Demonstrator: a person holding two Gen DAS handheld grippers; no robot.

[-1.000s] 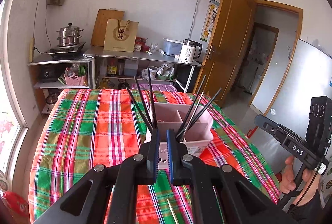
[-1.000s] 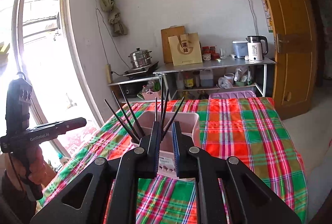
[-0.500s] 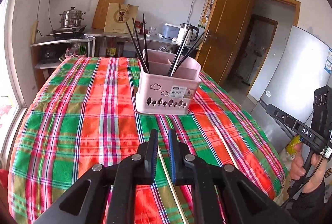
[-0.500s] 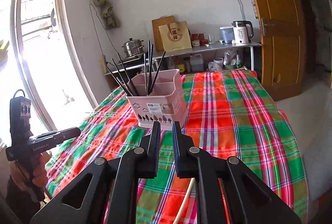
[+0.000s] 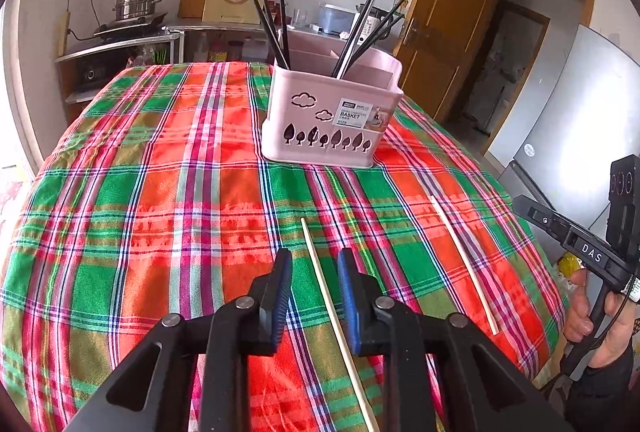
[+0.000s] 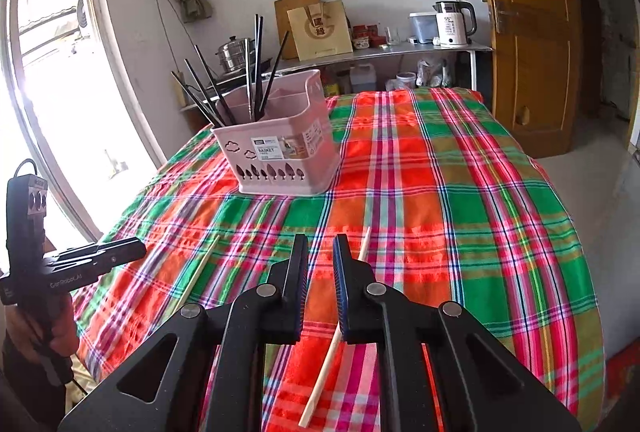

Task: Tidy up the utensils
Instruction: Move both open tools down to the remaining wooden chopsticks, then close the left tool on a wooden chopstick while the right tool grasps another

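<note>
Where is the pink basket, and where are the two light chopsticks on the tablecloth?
pink basket (image 5: 320, 119): left wrist view, front wall.
near chopstick (image 5: 320, 280): left wrist view, shaft between the open fingers.
far chopstick (image 5: 464, 260): left wrist view, mid-shaft.

Ahead of my left gripper (image 5: 313, 264) the tablecloth (image 5: 160, 191) lies open up to the pink basket (image 5: 328, 119); its black chopsticks (image 5: 272, 19) splay outward above the rim. My right gripper (image 6: 319, 252) has bare cloth to its right.

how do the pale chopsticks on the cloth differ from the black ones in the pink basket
The two pale wooden chopsticks lie flat and apart on the plaid tablecloth; the black chopsticks stand tilted in the pink plastic basket. The pale ones are light and still unsorted, one between the open left claw fingers; the black ones are dark and already grouped in compartments. Both are long, thin sticks.
</note>
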